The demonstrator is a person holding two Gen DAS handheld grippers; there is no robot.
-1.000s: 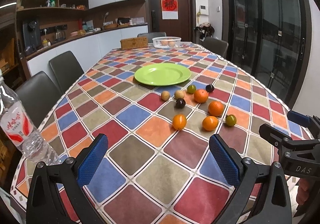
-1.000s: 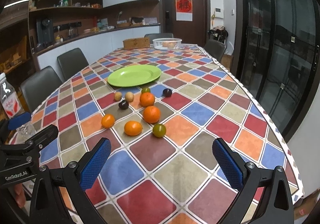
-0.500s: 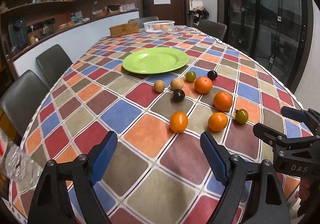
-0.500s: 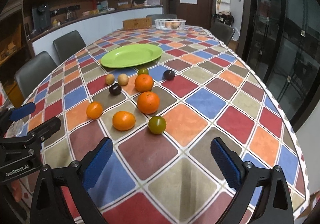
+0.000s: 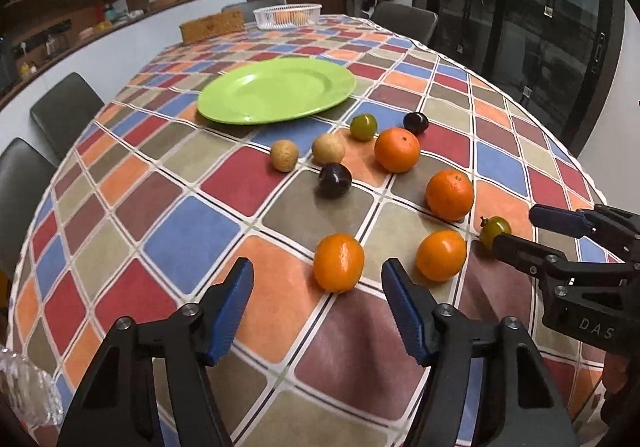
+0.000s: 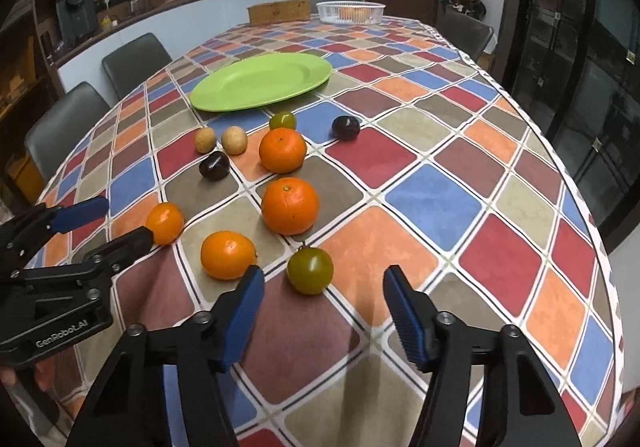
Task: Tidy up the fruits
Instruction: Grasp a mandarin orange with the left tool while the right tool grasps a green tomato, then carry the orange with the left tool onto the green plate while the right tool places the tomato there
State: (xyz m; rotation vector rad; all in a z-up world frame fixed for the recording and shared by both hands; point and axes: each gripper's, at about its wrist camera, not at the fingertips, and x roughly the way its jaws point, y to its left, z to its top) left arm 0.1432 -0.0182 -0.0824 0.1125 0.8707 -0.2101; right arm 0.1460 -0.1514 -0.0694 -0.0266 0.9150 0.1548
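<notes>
Several fruits lie on the checkered tablecloth in front of an empty green plate (image 5: 276,89) (image 6: 262,81). My left gripper (image 5: 318,305) is open and empty, just short of a small orange (image 5: 338,262), which also shows in the right wrist view (image 6: 165,222). My right gripper (image 6: 323,309) is open and empty, just short of a green tomato (image 6: 310,270), which also shows in the left wrist view (image 5: 495,231). Between them lies another small orange (image 5: 441,255) (image 6: 228,254). Farther off are two larger oranges (image 6: 290,205) (image 6: 282,150), two dark plums (image 6: 214,165) (image 6: 345,127), two tan fruits (image 6: 234,140) and a second green tomato (image 6: 283,121).
A white basket (image 5: 287,15) and a woven box (image 5: 212,25) stand at the table's far end. Dark chairs (image 6: 136,59) line the left side. A plastic bottle (image 5: 24,395) sits at the near left edge. The table's right edge (image 6: 592,215) curves close by.
Both grippers have moved forward and down toward the fruits, which now look larger and nearer. Both jaws have narrowed somewhat and stay open. The bottle has slid mostly out of view.
</notes>
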